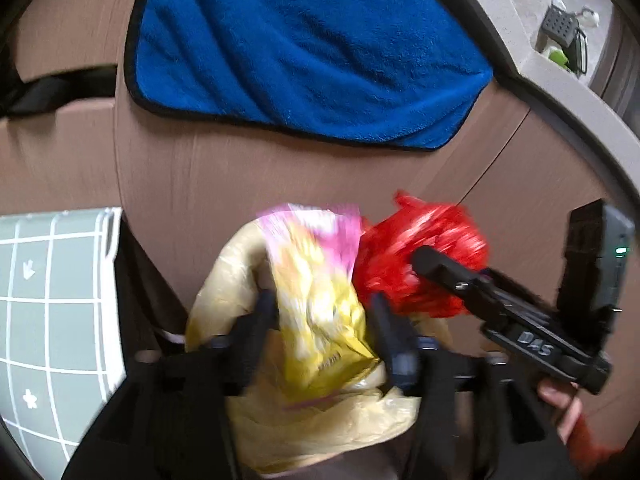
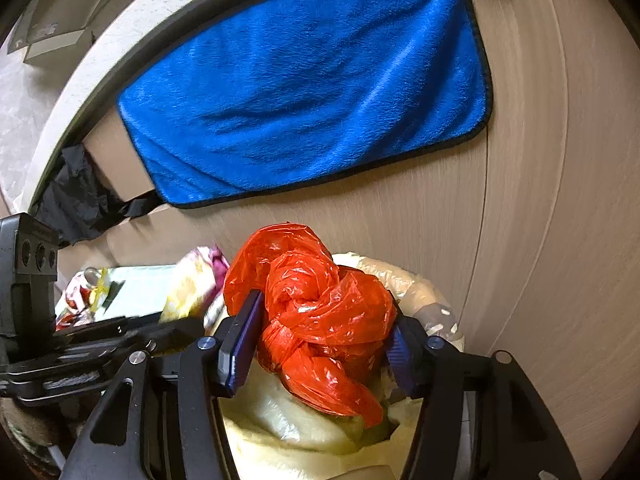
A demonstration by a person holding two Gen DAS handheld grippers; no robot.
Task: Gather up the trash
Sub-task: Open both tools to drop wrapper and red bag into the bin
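Left gripper (image 1: 326,328), jaws apart, brackets a yellow snack wrapper (image 1: 320,300); right gripper (image 2: 320,344), jaws apart, brackets a knotted red bag (image 2: 320,312) at lower centre.

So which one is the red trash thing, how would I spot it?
Find the big blue towel hanging on the cabinet front. Below it sits a bin lined with a pale yellowish bag. The red plastic bag is the knotted, shiny bundle over it, beside a yellow-and-pink wrapper.
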